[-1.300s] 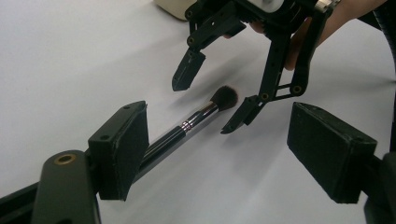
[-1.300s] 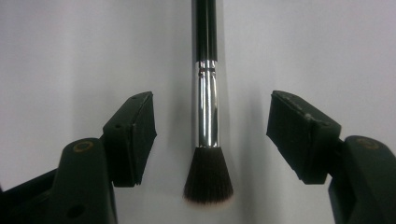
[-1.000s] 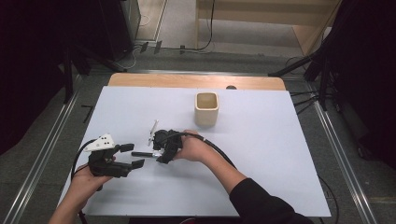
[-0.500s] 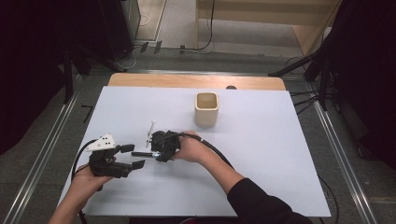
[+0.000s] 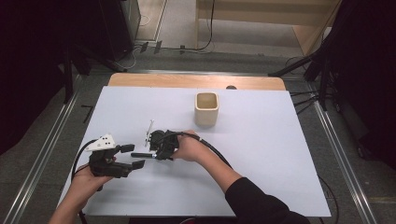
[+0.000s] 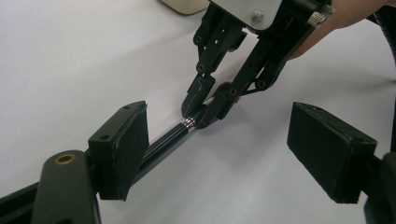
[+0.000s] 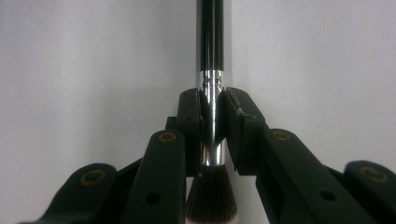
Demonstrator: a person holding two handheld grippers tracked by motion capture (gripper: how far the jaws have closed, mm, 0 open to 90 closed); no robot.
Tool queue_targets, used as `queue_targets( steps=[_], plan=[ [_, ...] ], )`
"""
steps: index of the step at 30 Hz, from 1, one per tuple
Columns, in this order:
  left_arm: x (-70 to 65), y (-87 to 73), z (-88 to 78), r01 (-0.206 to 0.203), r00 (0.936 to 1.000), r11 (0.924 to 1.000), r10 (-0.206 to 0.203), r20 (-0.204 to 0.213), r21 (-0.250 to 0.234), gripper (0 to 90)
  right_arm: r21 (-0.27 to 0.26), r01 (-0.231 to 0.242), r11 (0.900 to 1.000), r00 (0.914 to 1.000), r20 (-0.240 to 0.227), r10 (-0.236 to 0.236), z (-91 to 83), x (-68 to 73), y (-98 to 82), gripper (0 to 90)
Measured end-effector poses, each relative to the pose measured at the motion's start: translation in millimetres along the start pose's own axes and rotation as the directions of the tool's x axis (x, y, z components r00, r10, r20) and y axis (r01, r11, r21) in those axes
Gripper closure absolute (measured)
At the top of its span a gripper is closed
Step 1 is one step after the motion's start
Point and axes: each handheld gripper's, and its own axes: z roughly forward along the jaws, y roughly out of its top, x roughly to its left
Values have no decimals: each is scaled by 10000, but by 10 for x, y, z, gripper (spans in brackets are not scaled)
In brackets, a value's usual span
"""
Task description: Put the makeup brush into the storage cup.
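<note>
White table [image 5: 280, 154] top, wood strip at far edge, dark room, metal rails either side, cables on floor behind. Left tool [image 5: 125, 157] at table's near left, jaws spread wide, nothing between the pads. Makeup brush [image 5: 141, 154] lying flat just right of it, long axis left-right across table, handle end toward left tool, bristles toward right hand. Right tool [image 5: 156, 152] pinching brush at silver ferrule, jaws just closed on it. Beige cup [image 5: 207, 109] farther back right, well apart. Right gripper view: bristles [image 7: 211, 196] below pads, black handle running away. Left gripper view: handle passing by its left pad.
</note>
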Motion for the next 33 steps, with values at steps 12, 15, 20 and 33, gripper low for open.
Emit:
queue_targets(
  steps=[12, 15, 20, 33],
  plan=[
    [1, -1, -2, 39, 10000, 10000, -39, -13, -66, 213, -4, -144, 9999, 9999, -52, 144, -30, -27, -23, 791],
    [1, -2, -4, 49, 10000, 10000, -49, -11, -70, 213, -126, -213, 9997, 9997, -110, 211, -77, -41, -46, 791],
    [3, 0, -9, 17, 10000, 10000, -17, -13, -69, 214, -290, -230, 9993, 9997, -117, 227, -195, -51, -79, 791],
    [5, 4, -18, 38, 10000, 9999, -38, -21, -115, 214, -582, -643, 9962, 9979, -106, 638, -469, -72, -273, 790]
  ],
)
